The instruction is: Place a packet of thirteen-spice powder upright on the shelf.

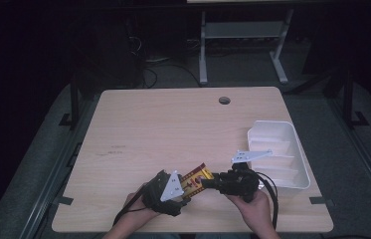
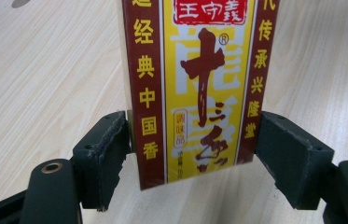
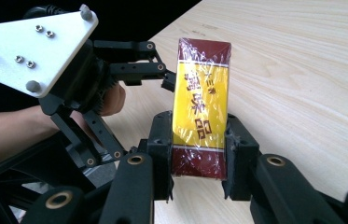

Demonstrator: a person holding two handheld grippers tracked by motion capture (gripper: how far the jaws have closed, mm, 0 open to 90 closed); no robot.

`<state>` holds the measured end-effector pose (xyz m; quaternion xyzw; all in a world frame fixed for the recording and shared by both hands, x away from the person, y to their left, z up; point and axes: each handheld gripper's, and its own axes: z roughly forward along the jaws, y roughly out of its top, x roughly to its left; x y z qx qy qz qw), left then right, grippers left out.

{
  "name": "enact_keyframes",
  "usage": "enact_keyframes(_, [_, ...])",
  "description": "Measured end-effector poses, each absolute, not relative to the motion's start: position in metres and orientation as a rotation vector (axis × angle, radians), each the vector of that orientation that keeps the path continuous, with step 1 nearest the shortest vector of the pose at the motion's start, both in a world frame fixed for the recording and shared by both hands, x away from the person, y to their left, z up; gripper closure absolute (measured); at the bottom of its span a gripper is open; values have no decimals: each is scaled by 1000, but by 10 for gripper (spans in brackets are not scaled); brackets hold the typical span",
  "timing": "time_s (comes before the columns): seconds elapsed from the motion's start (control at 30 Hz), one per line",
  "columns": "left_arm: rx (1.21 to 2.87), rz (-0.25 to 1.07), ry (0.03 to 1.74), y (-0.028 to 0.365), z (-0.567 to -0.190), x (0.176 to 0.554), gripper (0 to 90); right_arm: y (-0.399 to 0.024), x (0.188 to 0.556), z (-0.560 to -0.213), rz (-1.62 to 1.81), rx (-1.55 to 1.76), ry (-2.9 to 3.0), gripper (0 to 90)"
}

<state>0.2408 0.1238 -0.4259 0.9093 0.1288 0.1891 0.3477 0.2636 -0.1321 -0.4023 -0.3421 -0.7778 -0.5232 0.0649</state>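
Yellow-and-maroon box: flat rectangular carton [image 1: 196,179] wrapped in clear film, printed with red and yellow characters; held clear of the tabletop between the two grippers; one end sits in each gripper
Table: pale wood-grain tabletop [image 1: 173,129] with a round cable hole near its far edge; the carton hangs above its near edge, just left of the middle
Left gripper: black two-jaw gripper [image 2: 195,154] with a grey three-cornered plate on top, at the carton's left end in the high view; jaws spread; the right pad stands just clear of the carton's maroon edge; the left pad lies close beside the other edge, contact cannot be told; no pinch visible
Right gripper: black two-jaw gripper [image 3: 198,154] at the carton's right end in the high view; jaws pinching the carton's lower maroon band, one pad against each narrow side; carton upright in the right gripper view
Hands: one hand of the person on each gripper, entering below the carton in the high view
Tray: white plastic bin [image 1: 300,164] with inner dividers, right of the carton, near the table's right edge; well apart from the carton
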Motion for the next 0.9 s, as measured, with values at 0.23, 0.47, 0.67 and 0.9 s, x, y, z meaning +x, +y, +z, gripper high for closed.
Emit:
enact_keyframes(0.23, [2333,479,375,131,-424,244,262,-133,265,-397,-1549,-1014,-2419,683])
enact_keyframes(0.47, [2301,471,426,143,-421,249,262,-137,268,-393,-1498,-977,-2514,683])
enact_keyframes(0.67, [2265,462,481,157,-418,254,262,-144,273,-387,-1426,-948,-2585,683])
enact_keyframes(0.9, [2247,438,504,175,-412,260,276,-144,279,-369,-1321,-803,-2747,683])
